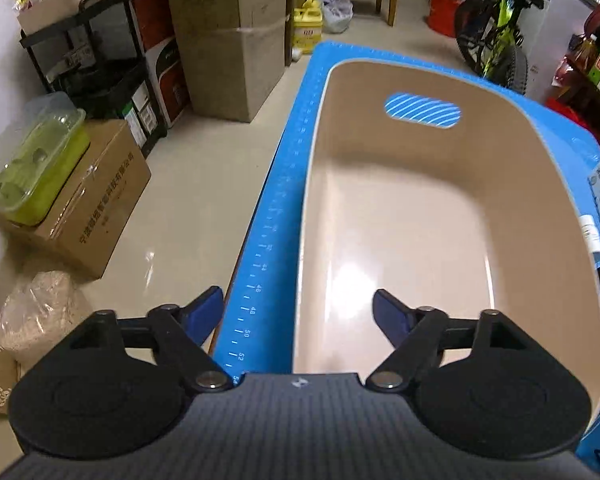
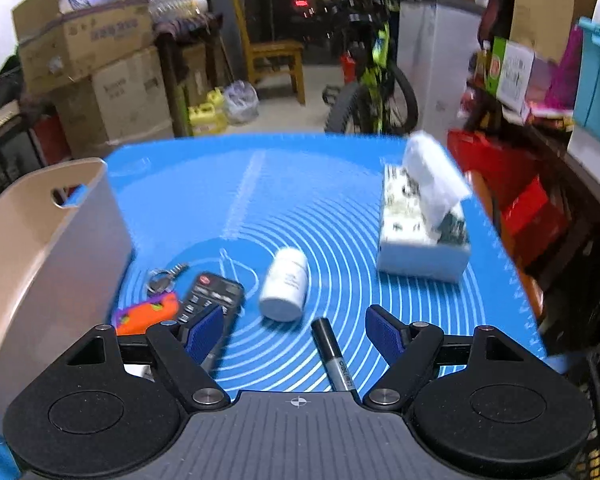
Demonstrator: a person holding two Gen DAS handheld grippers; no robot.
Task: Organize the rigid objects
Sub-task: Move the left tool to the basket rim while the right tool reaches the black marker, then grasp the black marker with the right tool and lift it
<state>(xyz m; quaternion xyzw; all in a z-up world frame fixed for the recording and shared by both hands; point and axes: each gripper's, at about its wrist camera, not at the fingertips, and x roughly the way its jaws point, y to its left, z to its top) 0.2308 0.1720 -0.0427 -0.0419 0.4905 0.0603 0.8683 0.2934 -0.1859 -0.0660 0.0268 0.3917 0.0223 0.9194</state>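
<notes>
The right gripper [image 2: 296, 330] has wide, empty jaws. The black pen [image 2: 332, 354] lies on the blue tabletop [image 2: 332, 184] right between them, pointing away. The left gripper [image 1: 298, 312], released too, hangs over the empty tub [image 1: 516, 184].

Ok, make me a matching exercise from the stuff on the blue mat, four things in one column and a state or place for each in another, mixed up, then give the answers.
Things:
1. beige bin
2. white bottle
3. tissue box
4. black marker

States or places:
A. lying on its side in the middle of the mat
B. a white sheet sticking up from its top
C. nothing inside it
D. lying between the fingers of the right gripper

Pairs: 1-C, 2-A, 3-B, 4-D
</notes>
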